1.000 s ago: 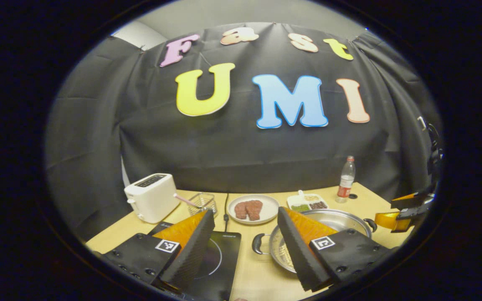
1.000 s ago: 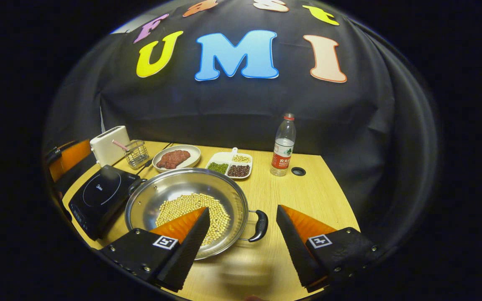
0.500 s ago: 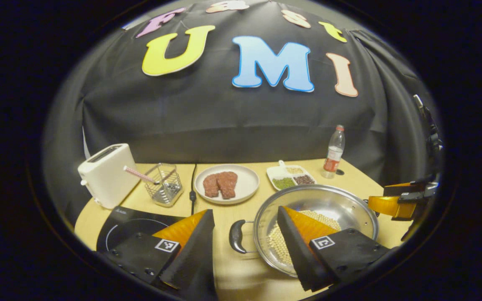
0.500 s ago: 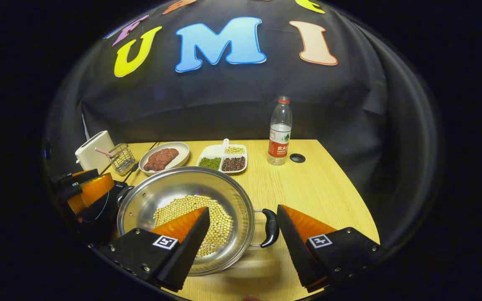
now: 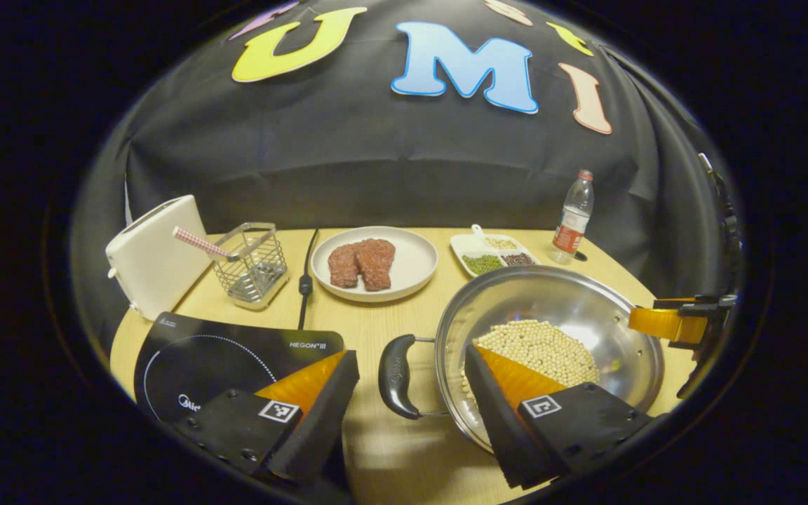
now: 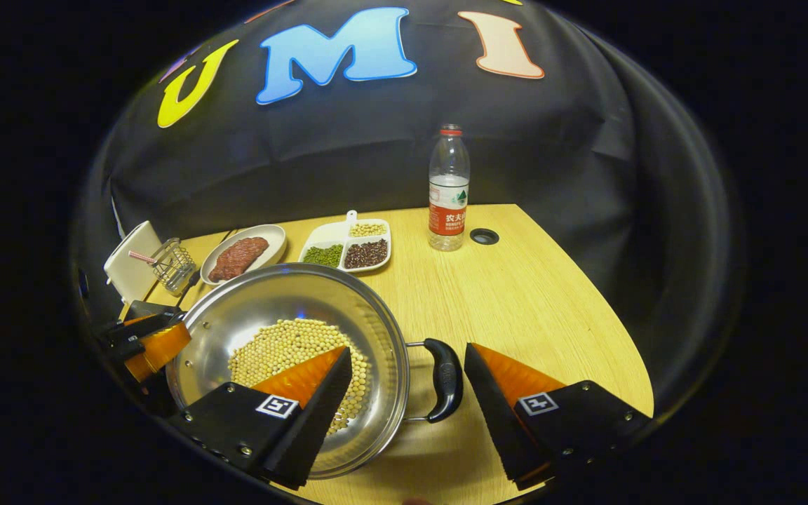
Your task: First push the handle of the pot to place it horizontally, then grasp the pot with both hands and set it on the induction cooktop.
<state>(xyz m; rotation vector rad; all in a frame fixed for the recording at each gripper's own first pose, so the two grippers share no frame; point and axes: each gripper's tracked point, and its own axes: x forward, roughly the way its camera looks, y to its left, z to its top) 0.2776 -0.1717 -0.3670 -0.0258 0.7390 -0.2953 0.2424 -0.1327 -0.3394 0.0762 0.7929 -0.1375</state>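
1. One steel pot (image 5: 551,308) of pale beans sat on the tabletop (image 6: 516,294), with two black handles (image 5: 397,375), one per side.
2. The left gripper (image 5: 411,414) had its jaws spread, straddling the near handle and rim; the right gripper (image 6: 404,407) did likewise at the opposite handle (image 6: 444,379).
3. One induction cooktop (image 5: 221,358) lay just beside the pot.
4. Beyond stood one toaster (image 5: 155,256), one wire basket (image 5: 253,263), one plate of meat (image 5: 376,263), one divided dish (image 6: 344,245) and one bottle (image 6: 448,189).

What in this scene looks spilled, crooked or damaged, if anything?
Nothing stands out. The soybeans all lie inside the pot, which sits flat on the table. The water bottle stands upright, and the meat sits on its plate. Both grippers, left and right, are open around the pot's handles.
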